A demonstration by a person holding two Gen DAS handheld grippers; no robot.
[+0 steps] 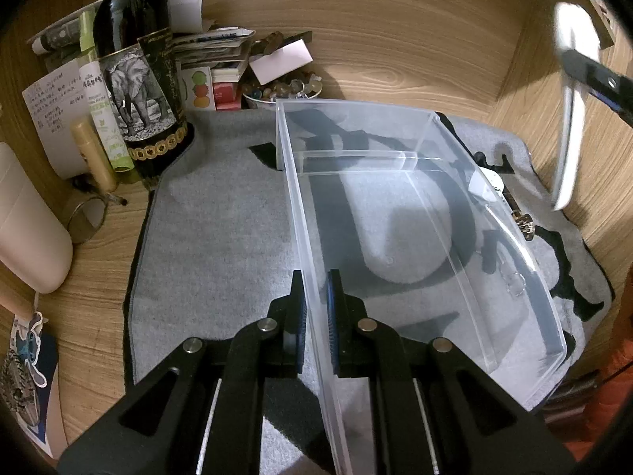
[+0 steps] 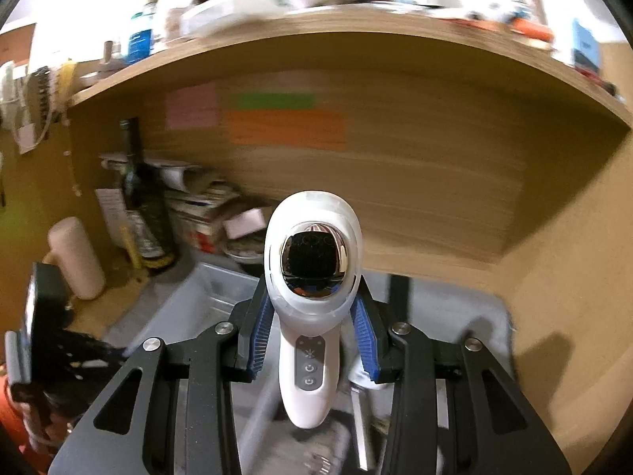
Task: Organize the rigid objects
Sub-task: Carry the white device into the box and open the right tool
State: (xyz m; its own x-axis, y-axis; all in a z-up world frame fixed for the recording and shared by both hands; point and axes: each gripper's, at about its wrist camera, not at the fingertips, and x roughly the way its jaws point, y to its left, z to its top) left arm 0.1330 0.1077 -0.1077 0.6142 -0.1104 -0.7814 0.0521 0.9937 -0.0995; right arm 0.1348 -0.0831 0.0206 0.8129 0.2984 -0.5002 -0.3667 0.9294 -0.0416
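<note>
A clear plastic bin (image 1: pixel 455 213) lies on a grey mat (image 1: pixel 221 245) on the wooden desk. My left gripper (image 1: pixel 315 289) is shut on the bin's left wall, one finger inside and one outside. My right gripper (image 2: pixel 312 316) is shut on a white handheld device (image 2: pixel 310 277) with a shiny chrome head and buttons on its handle, held up above the desk. The device also shows blurred at the right edge of the left wrist view (image 1: pixel 569 118). The bin shows blurred below in the right wrist view (image 2: pixel 205 297).
A dark wine bottle (image 1: pixel 138 63) with an elephant label, tubes, papers and a bowl of stones (image 1: pixel 277 91) crowd the back left corner. A pale cylinder (image 1: pixel 27 233) lies at left. Small metal items (image 1: pixel 522 221) lie right of the bin. Wooden walls enclose the desk.
</note>
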